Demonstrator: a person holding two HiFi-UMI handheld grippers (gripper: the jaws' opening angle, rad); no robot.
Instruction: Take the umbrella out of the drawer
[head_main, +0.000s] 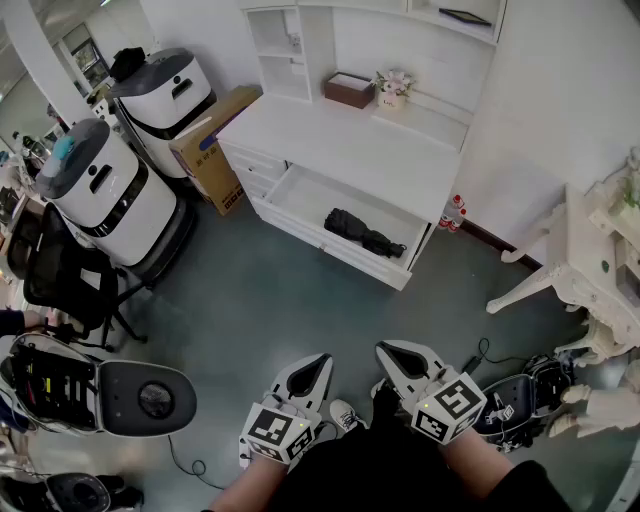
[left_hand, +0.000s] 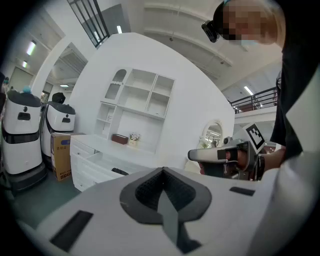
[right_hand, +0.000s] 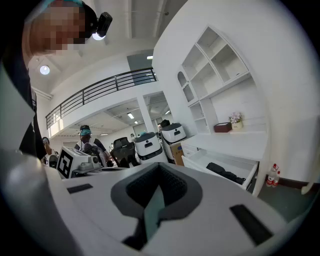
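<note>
A folded black umbrella (head_main: 365, 233) lies in the open drawer (head_main: 300, 190) of a white desk (head_main: 340, 140), well ahead of both grippers. My left gripper (head_main: 320, 360) and right gripper (head_main: 387, 352) are held side by side low in the head view, far from the drawer. Each has its jaws together with nothing between them. The left gripper view shows its shut jaws (left_hand: 162, 171), the drawer (left_hand: 97, 161) with the umbrella (left_hand: 119, 171), and the right gripper (left_hand: 220, 155). Past the shut jaws (right_hand: 159, 166) in the right gripper view, the umbrella (right_hand: 225, 174) lies in the drawer (right_hand: 250, 172).
Two white wheeled robots (head_main: 110, 190) and a cardboard box (head_main: 215, 140) stand left of the desk. A black chair (head_main: 60, 270) and a scooter (head_main: 100, 390) are at the near left. A white side table (head_main: 590, 260) stands right. On the desk sit a brown box (head_main: 348, 90) and flowers (head_main: 393, 90).
</note>
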